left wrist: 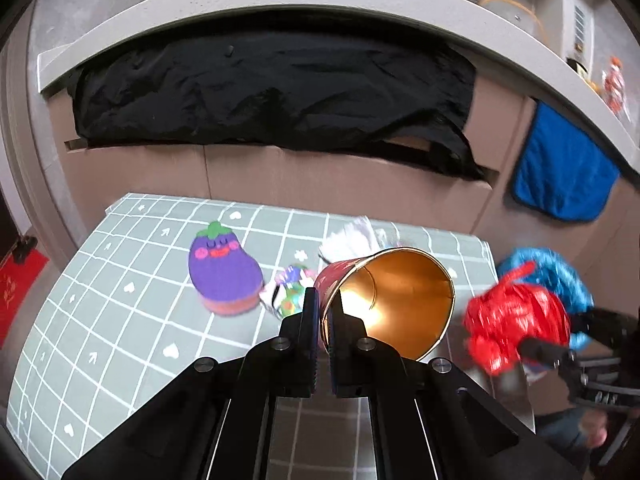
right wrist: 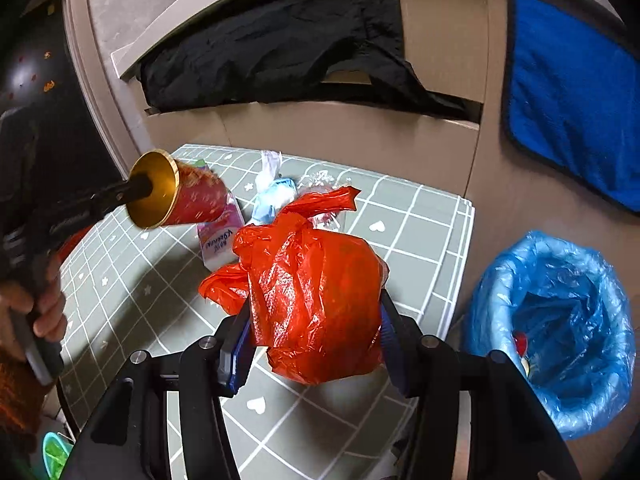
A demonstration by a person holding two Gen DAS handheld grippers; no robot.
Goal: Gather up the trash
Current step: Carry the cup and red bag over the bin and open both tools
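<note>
Red plastic bag [right wrist: 316, 300] squeezed in right gripper [right wrist: 316, 332], paper cup [left wrist: 384, 300] pinched by left gripper [left wrist: 325, 312]; blue-lined bin [right wrist: 560, 320] clear only from right.

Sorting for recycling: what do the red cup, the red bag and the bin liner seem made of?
Red cup: probably paper with a glossy gold foil lining; the inside glints under light.
Red bag: thin plastic film, crinkled, shiny and translucent.
Bin liner: thin blue plastic film, wrinkled and semi-transparent.
</note>
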